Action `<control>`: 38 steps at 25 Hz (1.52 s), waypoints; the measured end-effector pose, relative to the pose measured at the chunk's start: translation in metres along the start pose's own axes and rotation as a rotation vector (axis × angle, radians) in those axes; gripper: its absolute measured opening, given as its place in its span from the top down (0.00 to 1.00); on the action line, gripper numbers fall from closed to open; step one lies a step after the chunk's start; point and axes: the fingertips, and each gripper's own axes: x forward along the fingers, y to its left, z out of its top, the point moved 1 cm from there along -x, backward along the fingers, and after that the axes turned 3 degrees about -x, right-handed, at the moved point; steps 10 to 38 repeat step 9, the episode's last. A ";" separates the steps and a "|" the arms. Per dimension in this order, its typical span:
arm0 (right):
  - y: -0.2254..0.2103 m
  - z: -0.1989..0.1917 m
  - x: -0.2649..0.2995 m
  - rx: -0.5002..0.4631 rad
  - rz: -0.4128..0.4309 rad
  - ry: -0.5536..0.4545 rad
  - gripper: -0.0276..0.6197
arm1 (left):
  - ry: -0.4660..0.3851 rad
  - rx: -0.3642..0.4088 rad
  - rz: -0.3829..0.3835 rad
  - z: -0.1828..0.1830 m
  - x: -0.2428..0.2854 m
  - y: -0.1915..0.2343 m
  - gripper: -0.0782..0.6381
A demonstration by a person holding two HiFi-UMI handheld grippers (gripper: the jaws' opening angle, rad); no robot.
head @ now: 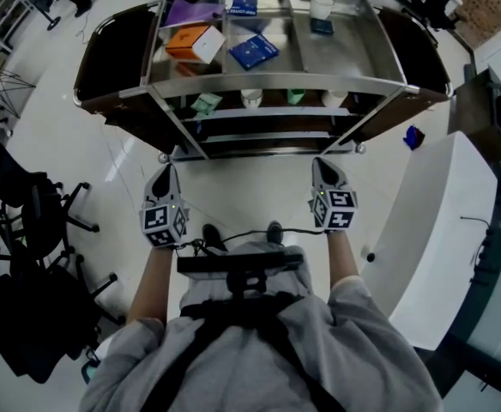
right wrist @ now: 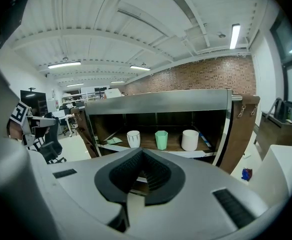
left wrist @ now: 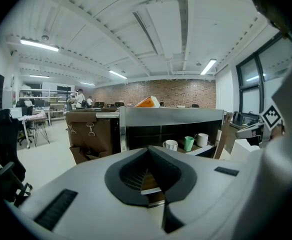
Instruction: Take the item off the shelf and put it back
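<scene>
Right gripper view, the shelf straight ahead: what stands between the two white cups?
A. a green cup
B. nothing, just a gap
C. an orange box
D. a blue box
A: the green cup stands upright on the shelf, with the ribbed white cup on its left and the plain white cup on its right.

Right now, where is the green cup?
In the right gripper view, the green cup stands on the cart's shelf between a white cup at left and a white mug at right.
</scene>
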 end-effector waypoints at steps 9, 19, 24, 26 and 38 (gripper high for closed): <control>0.000 -0.002 0.001 -0.010 0.013 0.009 0.95 | 0.006 0.011 -0.002 -0.005 -0.001 -0.002 0.88; 0.000 -0.002 0.001 -0.010 0.013 0.009 0.95 | 0.006 0.011 -0.002 -0.005 -0.001 -0.002 0.88; 0.000 -0.002 0.001 -0.010 0.013 0.009 0.95 | 0.006 0.011 -0.002 -0.005 -0.001 -0.002 0.88; 0.000 -0.002 0.001 -0.010 0.013 0.009 0.95 | 0.006 0.011 -0.002 -0.005 -0.001 -0.002 0.88; 0.000 -0.002 0.001 -0.010 0.013 0.009 0.95 | 0.006 0.011 -0.002 -0.005 -0.001 -0.002 0.88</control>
